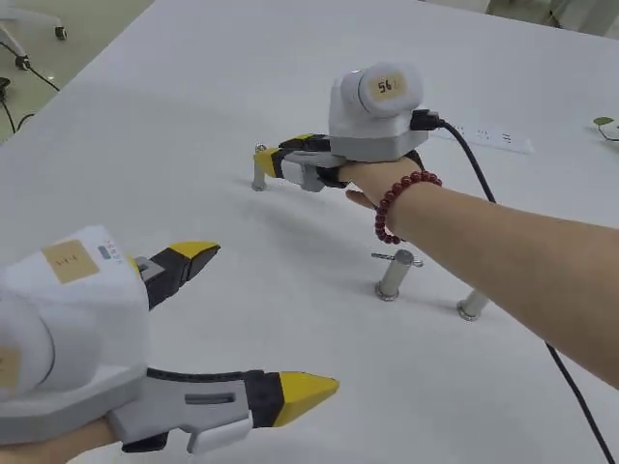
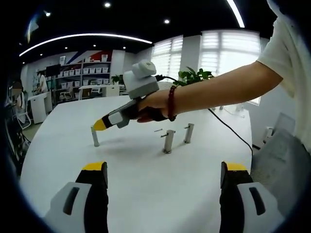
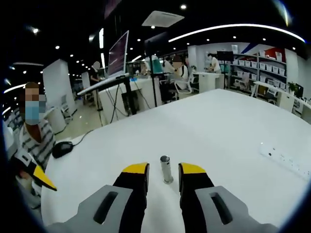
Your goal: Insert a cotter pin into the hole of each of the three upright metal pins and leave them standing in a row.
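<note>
One white table [image 1: 193,116] carries everything, and the risks come mostly from the biggest moving things. The person's forearm [image 1: 503,251] reaches low over the two nearer metal pins, so a dip of the elbow could knock them out of the row. The right gripper [image 3: 164,171] is narrowly open with nothing visible in it, its yellow tips flanking the far pin [image 1: 259,172]; closing off-centre or nudging forward would likely tip that pin, which stands on a small base. The left gripper [image 1: 274,319] hovers wide open and empty near the table edge, well apart from the row, so it cannot steady anything quickly. The middle pin [image 1: 392,278] already has a cotter pin [image 1: 397,257] through it. Whether the third pin [image 1: 472,306] has one I cannot tell — the forearm hides its top. No cotter pin shows at the far pin, so this approach may prove idle.
</note>
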